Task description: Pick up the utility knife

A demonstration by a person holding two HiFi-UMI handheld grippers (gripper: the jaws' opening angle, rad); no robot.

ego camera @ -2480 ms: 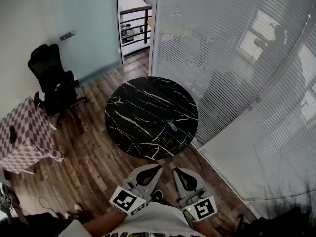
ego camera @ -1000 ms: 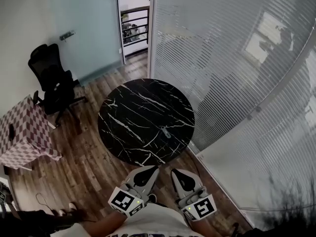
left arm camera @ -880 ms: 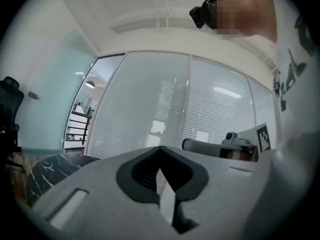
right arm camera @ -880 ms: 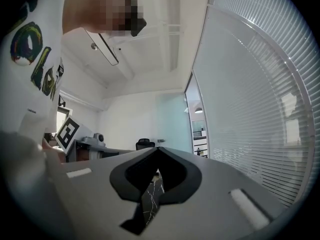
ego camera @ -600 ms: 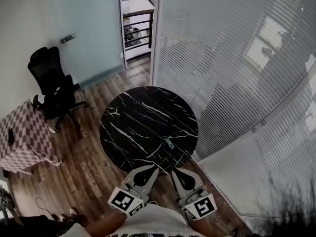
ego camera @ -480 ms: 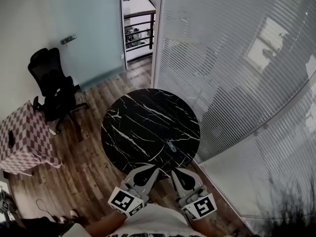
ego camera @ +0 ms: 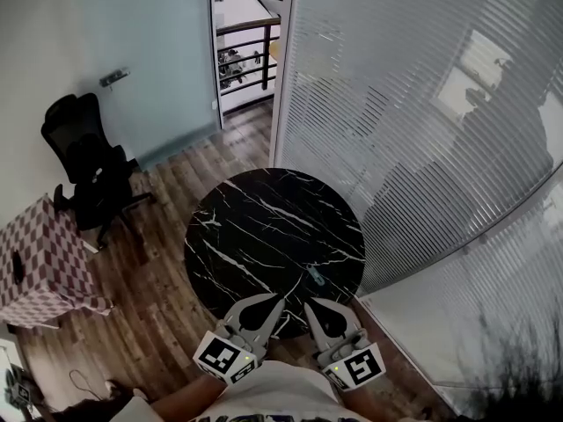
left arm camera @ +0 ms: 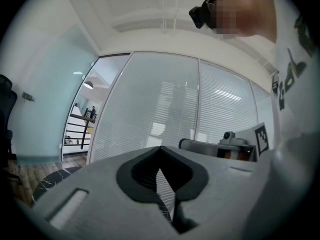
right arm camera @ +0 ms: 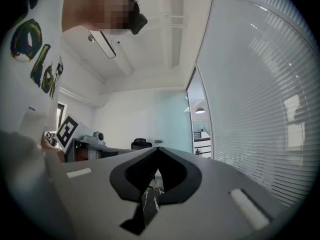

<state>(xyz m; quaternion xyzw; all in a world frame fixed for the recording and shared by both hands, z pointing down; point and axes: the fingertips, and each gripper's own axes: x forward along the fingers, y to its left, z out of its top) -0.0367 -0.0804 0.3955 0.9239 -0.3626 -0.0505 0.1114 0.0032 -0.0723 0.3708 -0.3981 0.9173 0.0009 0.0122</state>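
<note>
The utility knife (ego camera: 314, 276), small and grey-blue, lies near the front right edge of the round black marble table (ego camera: 255, 236). Both grippers are held level, side by side, in front of the person's body. In the head view the left gripper (ego camera: 281, 296) tapers to a point over the table's near rim, its jaws together and empty. My right gripper (ego camera: 307, 305) is also shut and empty, its tip just short of the knife. In the left gripper view the left gripper (left arm camera: 160, 147) shows its jaws meeting; in the right gripper view the right gripper (right arm camera: 158, 148) does the same, with marble showing through the slit.
A glass wall with blinds (ego camera: 422, 130) curves close along the table's right side. A black office chair (ego camera: 84, 161) and a checkered-cloth table (ego camera: 40, 258) stand at the left on the wood floor (ego camera: 158, 297). An open doorway (ego camera: 242, 51) lies beyond.
The table and knife have drawn nearer in the head view; both grippers, still shut, have moved forward until their tips reach the table's near rim.
</note>
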